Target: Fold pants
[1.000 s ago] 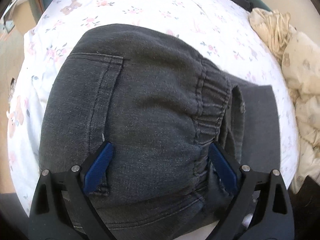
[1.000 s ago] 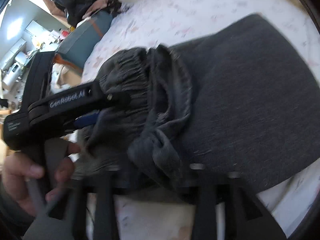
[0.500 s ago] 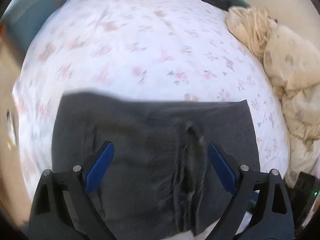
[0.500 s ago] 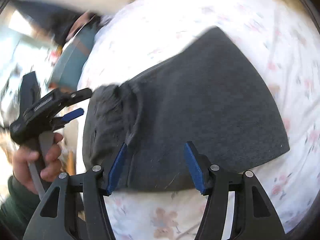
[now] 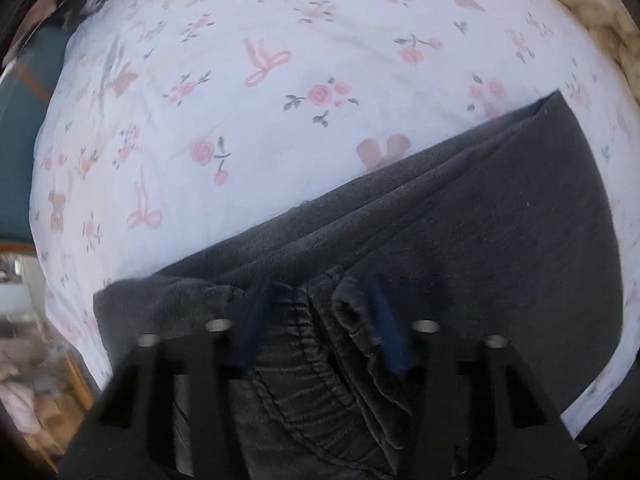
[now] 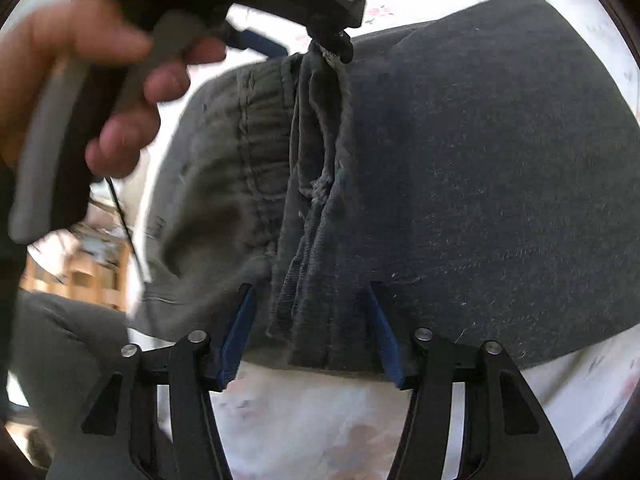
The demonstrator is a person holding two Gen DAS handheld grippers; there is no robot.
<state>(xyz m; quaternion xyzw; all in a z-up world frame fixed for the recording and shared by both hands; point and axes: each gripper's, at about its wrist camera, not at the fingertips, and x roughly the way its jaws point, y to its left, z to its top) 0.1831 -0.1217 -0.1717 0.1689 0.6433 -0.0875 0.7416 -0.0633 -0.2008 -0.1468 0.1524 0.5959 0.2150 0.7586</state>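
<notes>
Dark grey pants (image 5: 500, 220) lie folded on a floral bed sheet (image 5: 280, 100). Their gathered elastic waistband (image 5: 300, 344) bunches up between the blue pads of my left gripper (image 5: 322, 326), whose jaws are closing and pinching it. In the right wrist view the pants (image 6: 480, 160) fill the middle. A hand (image 6: 120, 100) holds the left gripper (image 6: 304, 50) at the top, its tip pulling the waistband (image 6: 260, 140) into a peak. My right gripper (image 6: 310, 340) straddles the near end of the same ridge. Its jaws are closing, and the pads do not visibly squeeze the cloth.
A crumpled beige blanket (image 5: 600, 4) lies at the sheet's far right. Teal furniture (image 5: 20, 128) stands beyond the left side of the bed. Wooden furniture (image 6: 80, 276) and a person's grey-clad leg (image 6: 60, 344) show at the lower left of the right wrist view.
The left gripper slid across the pants to the waistband and its jaws narrowed onto it. The right gripper came close to the waistband's near end; the left gripper now sits at that view's top.
</notes>
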